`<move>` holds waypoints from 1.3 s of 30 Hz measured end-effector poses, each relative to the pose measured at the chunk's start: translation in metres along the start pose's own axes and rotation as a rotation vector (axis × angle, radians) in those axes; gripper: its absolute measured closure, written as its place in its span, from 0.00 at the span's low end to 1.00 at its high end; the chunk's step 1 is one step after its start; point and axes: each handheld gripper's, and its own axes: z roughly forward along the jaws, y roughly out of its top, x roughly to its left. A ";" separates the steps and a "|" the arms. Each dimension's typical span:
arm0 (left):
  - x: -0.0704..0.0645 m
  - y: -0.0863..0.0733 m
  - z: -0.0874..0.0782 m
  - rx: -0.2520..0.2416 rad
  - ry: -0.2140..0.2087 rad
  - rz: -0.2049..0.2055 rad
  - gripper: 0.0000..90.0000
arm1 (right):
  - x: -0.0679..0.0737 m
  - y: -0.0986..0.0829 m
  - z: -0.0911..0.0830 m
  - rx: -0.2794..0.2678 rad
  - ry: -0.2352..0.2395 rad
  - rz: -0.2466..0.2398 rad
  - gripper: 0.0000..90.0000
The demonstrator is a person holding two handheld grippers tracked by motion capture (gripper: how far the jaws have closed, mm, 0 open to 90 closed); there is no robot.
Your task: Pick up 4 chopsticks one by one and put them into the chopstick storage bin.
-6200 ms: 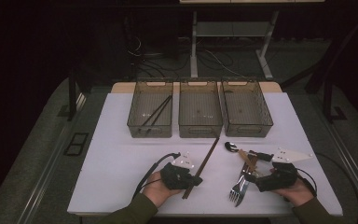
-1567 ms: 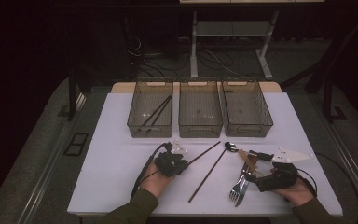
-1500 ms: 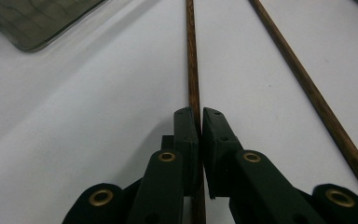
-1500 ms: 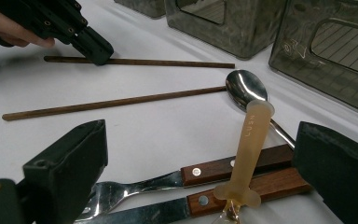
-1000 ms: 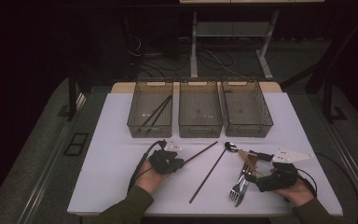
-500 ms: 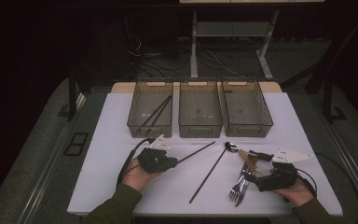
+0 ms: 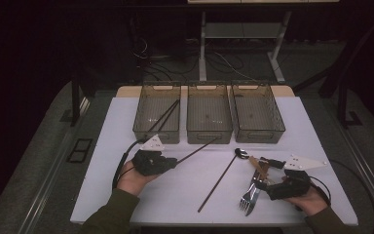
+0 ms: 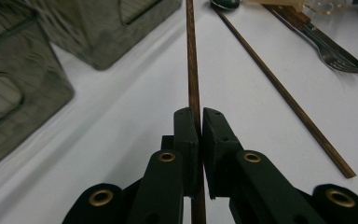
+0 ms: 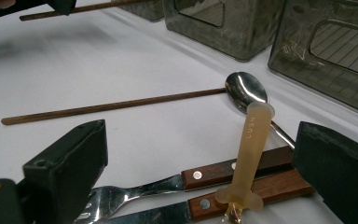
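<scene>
My left gripper (image 7: pixel 173 162) is shut on a thin brown chopstick (image 7: pixel 197 149) that points up and right toward the middle bin (image 7: pixel 209 134). In the left gripper view the jaws (image 8: pixel 200 116) pinch this chopstick (image 8: pixel 191 65) near its end. A second chopstick (image 7: pixel 217 183) lies diagonally on the white table (image 7: pixel 121 122). The left bin (image 7: pixel 157 133) holds two more chopsticks (image 7: pixel 164 116). My right gripper (image 7: pixel 269 188) stands open over a pile of cutlery: a spoon (image 9: pixel 246 91), wood-handled forks (image 9: pixel 168 182) and an amber plastic handle (image 9: pixel 251 149).
The right bin (image 7: pixel 258 134) stands beside the middle one along the table's far side. In the left gripper view the loose chopstick (image 8: pixel 284 95) and a fork (image 8: pixel 340 60) lie to the right. Floor cables and a desk frame (image 7: pixel 238 34) sit behind the table.
My left gripper took one chopstick off the table and has carried it left and a little away from me, toward the left bin. The right hand and cutlery have stayed put.
</scene>
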 end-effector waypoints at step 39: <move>0.046 0.012 -0.036 -0.169 0.137 -0.109 0.94 | -0.001 0.000 0.000 0.003 -0.005 -0.002 0.04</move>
